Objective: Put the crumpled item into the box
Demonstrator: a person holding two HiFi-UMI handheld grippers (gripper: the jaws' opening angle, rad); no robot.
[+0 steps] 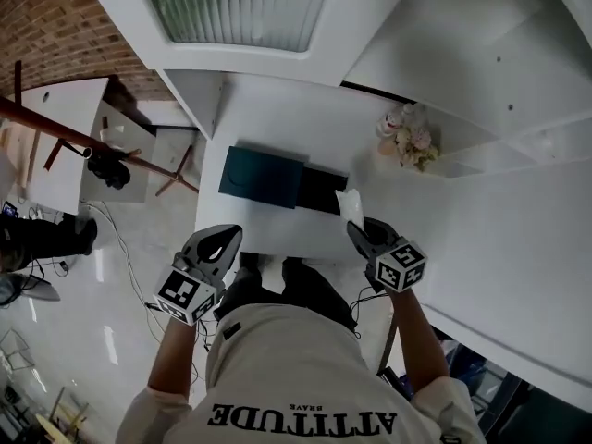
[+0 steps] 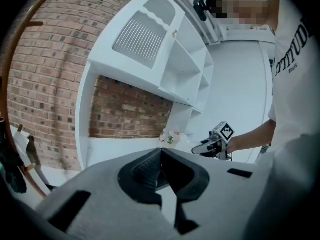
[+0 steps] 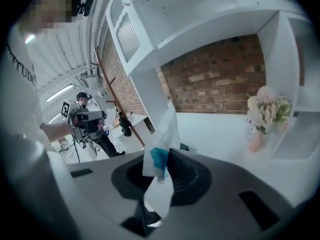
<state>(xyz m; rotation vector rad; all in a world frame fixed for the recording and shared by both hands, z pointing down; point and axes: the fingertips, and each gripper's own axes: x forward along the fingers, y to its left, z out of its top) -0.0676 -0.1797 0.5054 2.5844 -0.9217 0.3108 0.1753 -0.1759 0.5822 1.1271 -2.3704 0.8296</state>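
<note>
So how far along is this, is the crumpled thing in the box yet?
Not yet. Done: the white crumpled wrapper with a blue patch is picked up, pinched between the right gripper's fingers. In hand: it is held just beside the dark teal box on the white desk. Left: getting it over the box and letting go. The left gripper is shut and empty.

Bright even light; floor [image 1: 120,276] glare at left; gripper views fisheye, dark vignetted corners.
</note>
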